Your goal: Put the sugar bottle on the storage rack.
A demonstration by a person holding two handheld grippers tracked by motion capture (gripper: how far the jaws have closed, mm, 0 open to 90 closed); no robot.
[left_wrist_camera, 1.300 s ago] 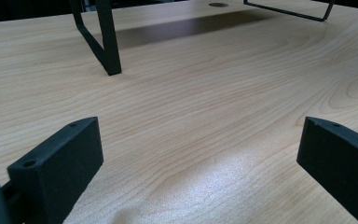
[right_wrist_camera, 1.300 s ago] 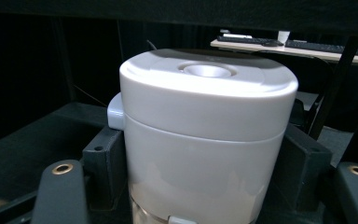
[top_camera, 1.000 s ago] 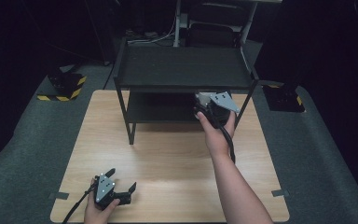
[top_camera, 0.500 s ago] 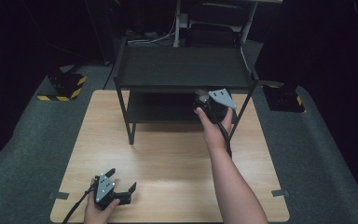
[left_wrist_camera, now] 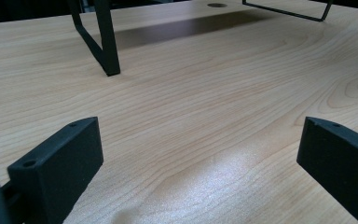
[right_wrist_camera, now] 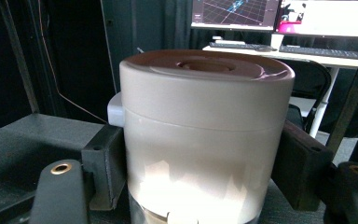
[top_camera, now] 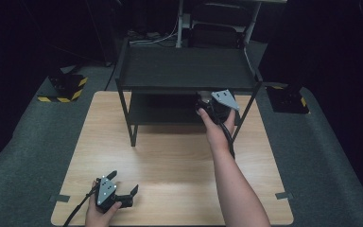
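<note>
High view: wooden table (top_camera: 170,156) with a black two-tier shelf rack (top_camera: 186,71) standing on its far half. Right hand (top_camera: 216,130) reaches forward to the rack's right front corner, and the right gripper (top_camera: 208,106), grey plate on top, sits at the lower shelf's edge under the top tier. Right gripper view: jaws clamped on both sides of a beige lidded container (right_wrist_camera: 205,135), upright, with a small whitish tab on its left side just under the lid; lower part looks translucent. Container sits over the dark shelf surface; can't tell if it's touching it. Monitors and keyboards (right_wrist_camera: 279,46) on a desk in the background. Left gripper (top_camera: 118,191) is at the table's near left corner, held by the left hand (top_camera: 101,213), well apart from the rack. Left gripper view: jaws spread wide with bare wood between them, gripping nothing, and a rack leg (left_wrist_camera: 105,42) ahead.
</note>
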